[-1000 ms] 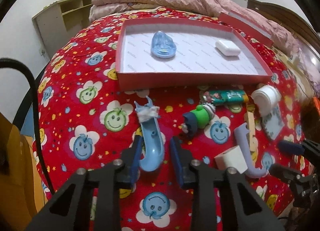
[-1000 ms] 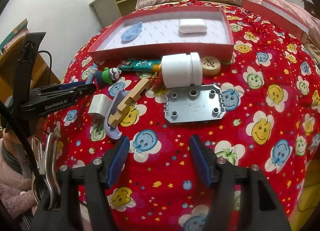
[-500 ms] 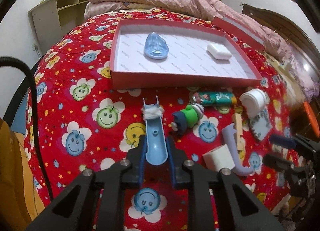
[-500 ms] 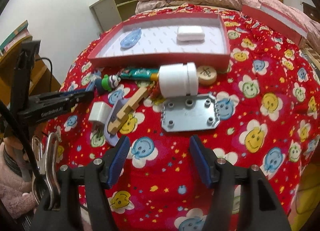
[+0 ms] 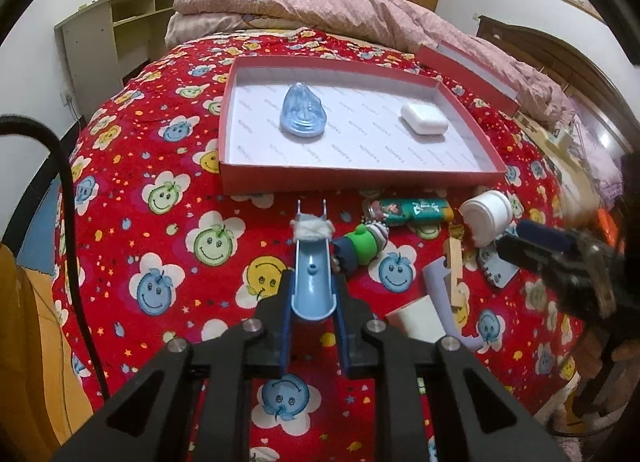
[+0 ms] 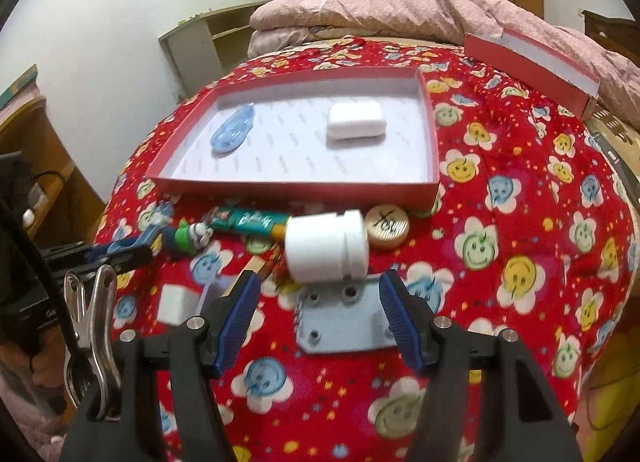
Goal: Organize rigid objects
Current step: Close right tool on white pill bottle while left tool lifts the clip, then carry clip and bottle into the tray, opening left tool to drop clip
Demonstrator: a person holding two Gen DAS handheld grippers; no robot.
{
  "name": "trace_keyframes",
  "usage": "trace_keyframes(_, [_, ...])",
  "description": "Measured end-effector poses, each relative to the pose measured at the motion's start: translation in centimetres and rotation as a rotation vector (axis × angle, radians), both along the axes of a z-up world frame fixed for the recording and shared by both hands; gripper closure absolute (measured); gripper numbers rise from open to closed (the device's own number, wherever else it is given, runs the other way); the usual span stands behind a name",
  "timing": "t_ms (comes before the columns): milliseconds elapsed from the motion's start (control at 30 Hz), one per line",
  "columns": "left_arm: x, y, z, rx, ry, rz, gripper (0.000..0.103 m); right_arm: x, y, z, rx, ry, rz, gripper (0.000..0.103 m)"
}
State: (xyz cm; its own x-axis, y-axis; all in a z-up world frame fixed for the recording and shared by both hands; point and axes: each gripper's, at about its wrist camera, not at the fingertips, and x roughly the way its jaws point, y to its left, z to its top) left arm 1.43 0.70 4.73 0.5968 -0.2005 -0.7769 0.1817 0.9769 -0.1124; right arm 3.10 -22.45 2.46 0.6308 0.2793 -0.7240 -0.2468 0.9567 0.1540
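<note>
We hold the blue slide piece in the left claw, and the tray lies straight ahead.

Our left gripper [image 5: 313, 308] is closed on the blue slide piece [image 5: 311, 276], whose long axis points forward along the fingers, with the white-wrapped end toward the red tray [image 5: 352, 181]. The tray is directly beyond this tip, so we judge that the coming move is a forward carry over the near wall. Inside it a clear blue shell [image 5: 302, 111] and a white case [image 5: 424, 119] already lie, well apart. Our right gripper [image 6: 320, 316] is wide open and holds nothing; it hangs over the grey plate [image 6: 344, 322], just before the white jar [image 6: 327, 247] lying on its side.
</note>
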Motion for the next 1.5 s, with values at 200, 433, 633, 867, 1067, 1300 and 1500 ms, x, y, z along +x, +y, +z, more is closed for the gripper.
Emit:
trace_keyframes(200, [-0.3, 0.1, 0.7, -0.008, -0.016, -0.003, 0.085, 1.0, 0.5, 0.0, -0.018, -0.011, 0.005, 0.039])
trace_keyframes(433, [-0.3, 0.1, 1.1, -0.005, -0.026, -0.001, 0.085, 1.6, 1.0, -0.3, -0.036, -0.018, 0.004, 0.039])
trace_keyframes(633, [-0.1, 0.1, 1.6, -0.005, -0.041, 0.003, 0.085, 1.6, 1.0, -0.7, -0.053, -0.025, -0.007, 0.055])
trace_keyframes(867, [0.6, 0.1, 3.1, -0.007, -0.074, 0.01, 0.085, 1.4, 0.4, -0.3, -0.014, -0.02, -0.017, 0.055])
trace_keyframes(1067, [1.2, 0.1, 4.4, 0.003, -0.106, 0.016, 0.085, 0.8, 0.1, 0.7, -0.002, -0.045, -0.014, 0.055])
trace_keyframes(1300, [2.5, -0.2, 5.2, 0.01, -0.114, 0.024, 0.085, 0.9, -0.3, 1.7, 0.013, -0.057, -0.016, 0.055])
trace_keyframes(1500, [4.1, -0.3, 5.1, 0.0, -0.096, 0.033, 0.085, 1.5, -0.6, 2.7, 0.013, -0.072, -0.028, 0.055])
